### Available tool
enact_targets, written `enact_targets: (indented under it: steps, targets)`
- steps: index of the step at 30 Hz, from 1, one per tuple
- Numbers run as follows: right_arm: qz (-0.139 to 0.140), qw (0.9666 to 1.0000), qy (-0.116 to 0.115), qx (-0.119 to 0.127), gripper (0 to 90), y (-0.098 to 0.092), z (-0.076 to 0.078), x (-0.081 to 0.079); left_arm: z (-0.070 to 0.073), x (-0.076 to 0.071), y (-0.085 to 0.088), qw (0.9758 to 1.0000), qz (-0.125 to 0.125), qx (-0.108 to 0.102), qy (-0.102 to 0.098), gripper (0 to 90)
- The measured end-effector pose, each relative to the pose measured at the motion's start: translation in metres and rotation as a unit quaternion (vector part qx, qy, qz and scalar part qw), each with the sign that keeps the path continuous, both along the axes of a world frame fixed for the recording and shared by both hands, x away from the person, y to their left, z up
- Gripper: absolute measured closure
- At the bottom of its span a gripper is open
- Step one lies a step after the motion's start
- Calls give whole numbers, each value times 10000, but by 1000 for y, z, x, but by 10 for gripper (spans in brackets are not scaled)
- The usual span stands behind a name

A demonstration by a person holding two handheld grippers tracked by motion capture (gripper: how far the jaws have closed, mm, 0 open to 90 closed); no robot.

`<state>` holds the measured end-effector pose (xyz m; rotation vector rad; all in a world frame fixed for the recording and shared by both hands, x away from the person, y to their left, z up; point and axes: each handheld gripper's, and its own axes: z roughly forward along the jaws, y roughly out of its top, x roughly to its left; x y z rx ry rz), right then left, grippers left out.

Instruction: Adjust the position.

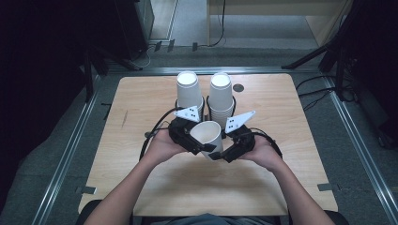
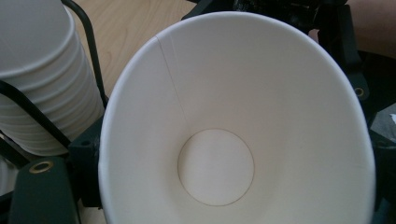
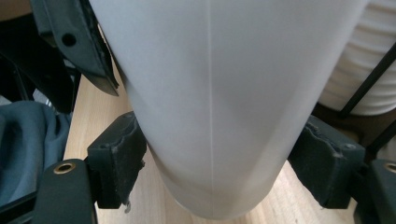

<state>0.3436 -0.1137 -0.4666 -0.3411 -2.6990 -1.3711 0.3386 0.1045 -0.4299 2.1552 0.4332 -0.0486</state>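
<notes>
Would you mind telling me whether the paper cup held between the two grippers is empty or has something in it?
Empty. The left gripper view looks straight into the paper cup, and its white walls and round bottom are bare.

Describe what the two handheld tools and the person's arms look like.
Both are black. The left tool and right tool each carry a grey three-cornered plate with small dark marks on top, and a black cable loops from the left one. Brass-coloured eyelets sit by the blocky black pads. The forearms are bare.

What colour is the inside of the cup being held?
Plain white, with a thin seam down the wall; the paper cup shows it best in the left gripper view.
</notes>
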Motion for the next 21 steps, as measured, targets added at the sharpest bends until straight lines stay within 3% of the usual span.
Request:
enact_targets:
  steps: [4, 7, 9, 16, 21]
  targets:
    - [0, 9999, 108, -68, 224, 2, -1, 1, -1, 1, 1, 10000, -72, 55, 40, 144]
    - [-11, 9996, 283, -67, 144, 2, -1, 1, -2, 1, 0, 9998, -120, 147, 82, 144]
    - [-71, 9998, 173, -114, 138, 1, 0, 0, -3, 1, 0, 9998, -124, 165, 75, 144]
    - [-161, 9994, 187, -241, 138, -6, 3, -1, -3, 2, 2, 9994, -183, 308, -14, 143]
    - [-442, 9977, -74, -516, 140, -12, 2, -6, -4, 3, 5, 9989, -205, 430, -40, 142]
